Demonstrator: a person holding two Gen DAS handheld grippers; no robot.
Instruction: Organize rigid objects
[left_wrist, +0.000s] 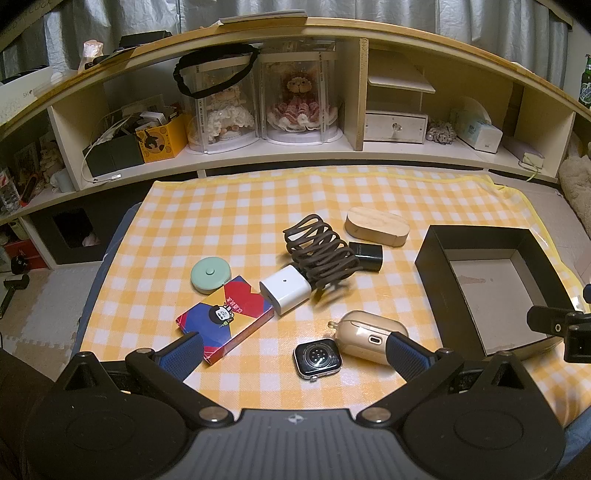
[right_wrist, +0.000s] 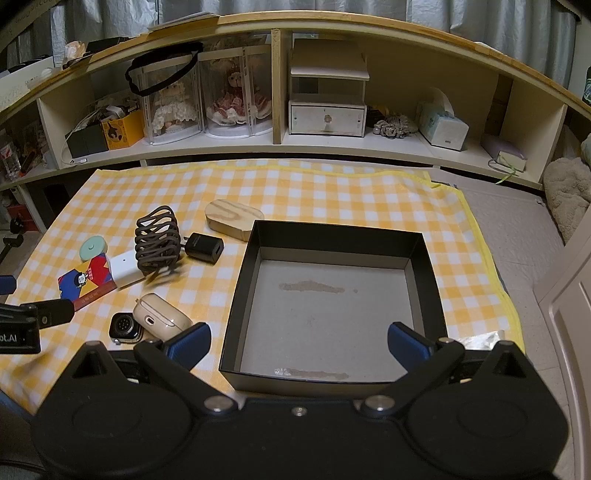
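On the yellow checked cloth lie a watch body (left_wrist: 317, 357), a beige earbud case (left_wrist: 365, 338), a colourful card box (left_wrist: 225, 325), a white charger (left_wrist: 284, 290) with coiled brown cable (left_wrist: 319, 254), a black adapter (left_wrist: 366, 255), a green round tape (left_wrist: 210, 276) and a wooden oval (left_wrist: 376, 225). An empty black box (right_wrist: 332, 306) stands to the right. My left gripper (left_wrist: 293, 350) is open, low over the watch body, empty. My right gripper (right_wrist: 297, 341) is open and empty over the box's near edge.
A curved shelf unit (right_wrist: 280, 140) with doll cases, small drawers and tissue boxes runs along the back. The cloth's right edge (right_wrist: 480, 236) gives way to grey floor mat. A foil scrap (right_wrist: 480, 339) lies by the box.
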